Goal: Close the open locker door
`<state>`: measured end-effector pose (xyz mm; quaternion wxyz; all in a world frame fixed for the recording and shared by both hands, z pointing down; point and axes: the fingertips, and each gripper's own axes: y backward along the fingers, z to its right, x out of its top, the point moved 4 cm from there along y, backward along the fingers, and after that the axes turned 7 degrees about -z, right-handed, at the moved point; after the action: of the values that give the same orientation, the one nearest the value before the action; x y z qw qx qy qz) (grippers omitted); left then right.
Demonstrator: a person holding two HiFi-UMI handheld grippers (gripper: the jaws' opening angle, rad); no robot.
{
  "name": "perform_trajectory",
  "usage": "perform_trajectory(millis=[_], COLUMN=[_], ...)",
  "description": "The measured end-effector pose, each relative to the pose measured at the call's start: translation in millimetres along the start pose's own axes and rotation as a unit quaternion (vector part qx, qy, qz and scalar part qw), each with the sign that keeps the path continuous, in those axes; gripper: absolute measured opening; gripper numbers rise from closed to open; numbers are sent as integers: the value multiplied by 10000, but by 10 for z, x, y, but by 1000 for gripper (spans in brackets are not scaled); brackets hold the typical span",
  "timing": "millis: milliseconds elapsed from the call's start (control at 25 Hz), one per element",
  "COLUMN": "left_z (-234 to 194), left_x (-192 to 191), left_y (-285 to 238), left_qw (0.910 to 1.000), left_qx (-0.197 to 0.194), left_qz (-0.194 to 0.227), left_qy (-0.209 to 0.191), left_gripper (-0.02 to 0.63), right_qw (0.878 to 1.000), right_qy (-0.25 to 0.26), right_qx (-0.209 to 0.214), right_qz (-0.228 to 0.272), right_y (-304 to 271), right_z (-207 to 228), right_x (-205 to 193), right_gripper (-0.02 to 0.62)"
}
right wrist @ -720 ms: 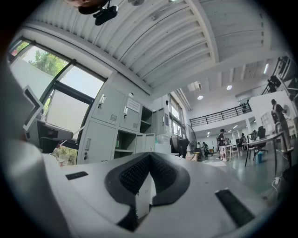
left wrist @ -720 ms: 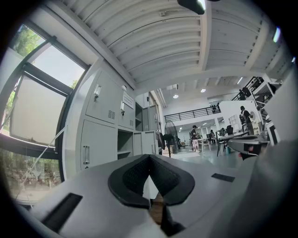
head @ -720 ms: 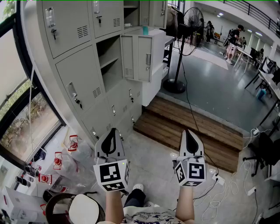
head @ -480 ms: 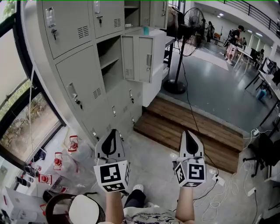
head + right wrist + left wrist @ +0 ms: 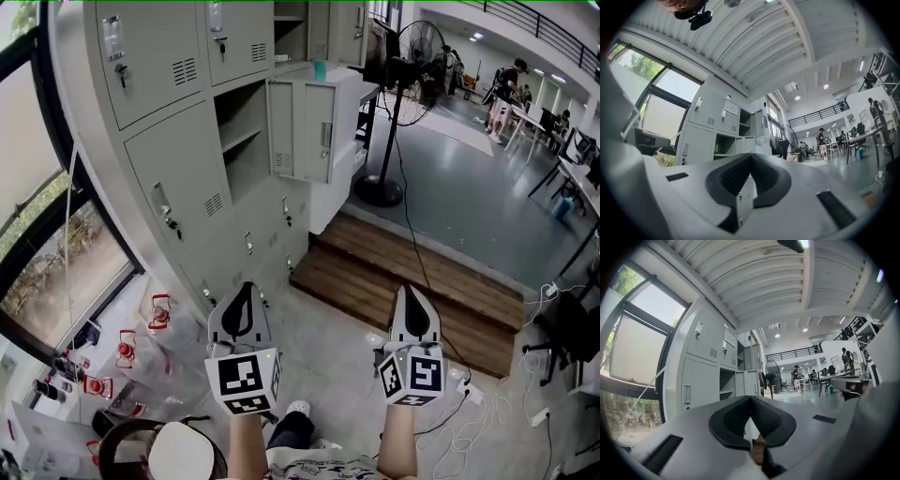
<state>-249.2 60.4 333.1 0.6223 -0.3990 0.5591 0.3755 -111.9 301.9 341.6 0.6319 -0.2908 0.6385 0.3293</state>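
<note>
The grey locker bank fills the left of the head view. One middle locker door [image 5: 302,129] stands swung out to the right of its open compartment [image 5: 242,131], which has a shelf inside. The door also shows in the left gripper view [image 5: 751,383] and the right gripper view [image 5: 746,144], far ahead. My left gripper [image 5: 241,287] and right gripper [image 5: 410,292] are held low over the floor, side by side, well short of the lockers. Both point forward with their jaws together and nothing between them.
A wooden step [image 5: 403,272] runs across ahead of the grippers. A pedestal fan [image 5: 398,103] and a white cabinet [image 5: 345,112] stand just beyond the open door. Red-and-white bottles [image 5: 155,314] sit on the floor at left, cables and a power strip [image 5: 469,384] at right. People stand at far tables [image 5: 506,89].
The view has shifted slightly, so the lockers and both grippers sit a little lower and further right in the frame. The door stands as before and both grippers stay shut.
</note>
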Motion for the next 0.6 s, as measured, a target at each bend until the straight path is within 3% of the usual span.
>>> perform_trajectory(millis=[240,320,600], left_z=[-93,-127,-208], left_x=[6,19,34], left_y=[-222,-337,-813], left_qw=[10000,10000,9998], left_qx=[-25,-53,-197], left_qz=[-20,-7,14], left_qy=[6,16,27], left_gripper=[3,3,3], right_qw=[10000,9998,9998], right_qy=[-47,-45,26], right_qx=[69,179,188], right_qz=[-26,-20,7], right_y=[-231,-356,-809], right_z=[-62,-103,-152], right_x=[-32,-25,-37], right_gripper=[-3,114,121])
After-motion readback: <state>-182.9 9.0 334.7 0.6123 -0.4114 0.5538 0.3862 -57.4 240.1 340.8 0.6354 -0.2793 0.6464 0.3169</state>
